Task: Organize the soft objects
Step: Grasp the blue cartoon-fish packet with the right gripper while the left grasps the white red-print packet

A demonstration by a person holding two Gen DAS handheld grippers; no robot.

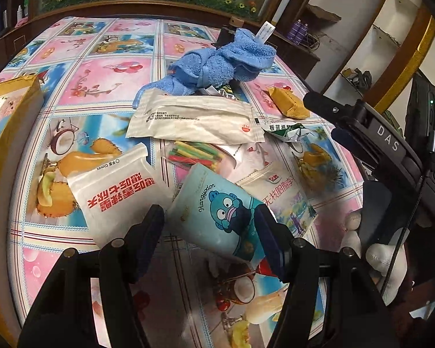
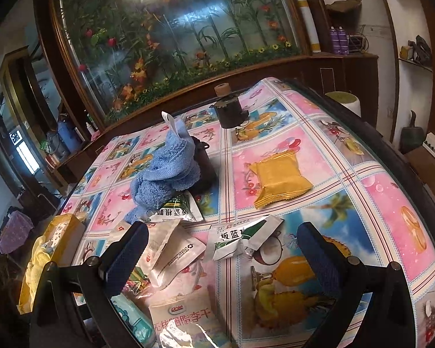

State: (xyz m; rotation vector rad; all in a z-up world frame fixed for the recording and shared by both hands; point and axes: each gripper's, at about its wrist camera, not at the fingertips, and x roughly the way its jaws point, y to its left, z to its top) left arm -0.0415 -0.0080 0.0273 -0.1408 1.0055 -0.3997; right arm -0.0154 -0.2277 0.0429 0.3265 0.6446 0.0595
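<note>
A crumpled blue towel (image 1: 217, 63) (image 2: 165, 171) lies at the far side of a pile of soft packets on the patterned table (image 1: 107, 66). My left gripper (image 1: 208, 216) has its pads against both edges of a light-blue cartoon packet (image 1: 214, 211) (image 2: 130, 319), shut on it. Behind that packet are a white bag with red characters (image 1: 116, 197), a clear bag of coloured sticks (image 1: 194, 153), a long white packet (image 1: 194, 119) and a prune packet (image 1: 287, 200) (image 2: 182, 316). My right gripper (image 2: 223, 232) (image 1: 313, 98) hangs open above a crumpled green-and-white sachet (image 2: 240, 240) (image 1: 290, 130).
A yellow snack packet (image 2: 278, 179) (image 1: 287, 101) lies apart at the right. A yellow-edged box (image 1: 8, 110) (image 2: 63, 232) stands at the table's left edge. A dark pot (image 2: 229, 113) sits at the back. A white-gloved hand (image 1: 385, 255) holds the right gripper.
</note>
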